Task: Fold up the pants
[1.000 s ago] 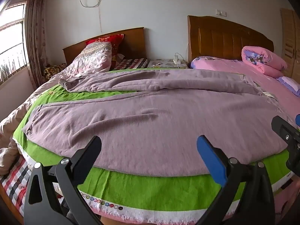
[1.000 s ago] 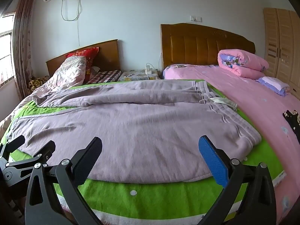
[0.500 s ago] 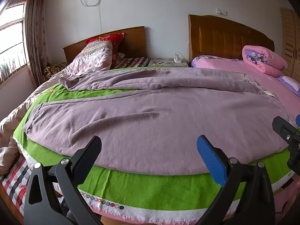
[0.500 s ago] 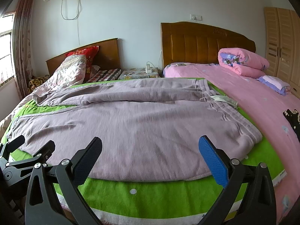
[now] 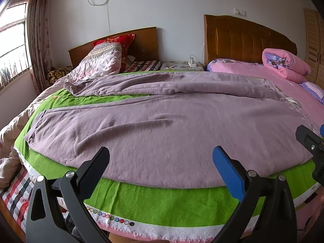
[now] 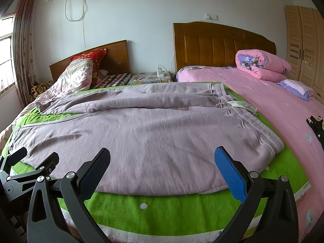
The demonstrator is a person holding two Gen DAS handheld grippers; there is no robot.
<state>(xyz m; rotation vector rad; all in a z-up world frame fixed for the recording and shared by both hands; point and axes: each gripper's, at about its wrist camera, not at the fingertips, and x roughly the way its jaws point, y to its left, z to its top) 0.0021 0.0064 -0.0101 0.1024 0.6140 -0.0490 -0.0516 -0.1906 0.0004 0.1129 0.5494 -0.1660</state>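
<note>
While the mauve pants (image 5: pixel 166 125) lie spread on the green blanket (image 5: pixel 162 200), unfolded, both claws hover wide and empty at the near edge: left claw (image 5: pixel 161 162), right claw (image 6: pixel 162 162). Folding looks unstarted; next, each should probably pinch the near leg's hem side.

Black tongs (image 5: pixel 161 162); 1 blue pad (image 5: pixel 226 174); silver screws.

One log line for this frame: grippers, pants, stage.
left gripper: open, empty | right gripper: open, empty | pants: spread on green cover, unfolded | stage: pre-grasp
</note>
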